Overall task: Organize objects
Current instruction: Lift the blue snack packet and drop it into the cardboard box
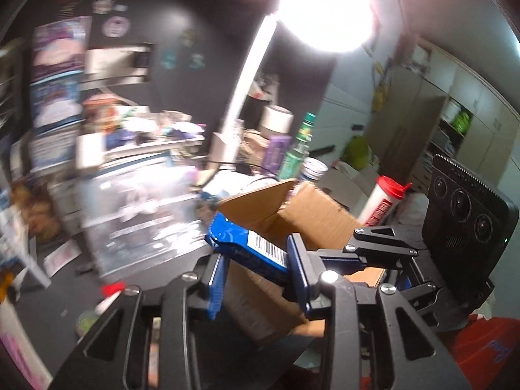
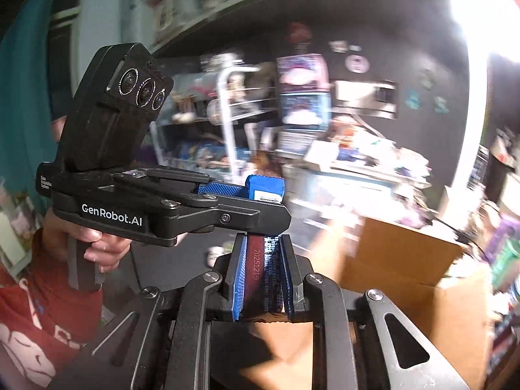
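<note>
Blue packet [image 1: 250, 247] hangs over the cardboard box [image 1: 312, 217], clenched at both ends between my left gripper [image 1: 260, 279] and right gripper [image 2: 263, 269], I judge to keep it level for dropping in.

Cluttered home room (crammed shelves [image 2: 247, 104], cupboards [image 1: 455, 104], lamp [image 1: 325, 9])

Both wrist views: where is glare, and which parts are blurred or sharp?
Left wrist view: the lamp burns out the top, the shelves at left smear, the left gripper stays sharp. Right wrist view: glare at the top right corner, the background blurs, the right gripper is crisp.
</note>
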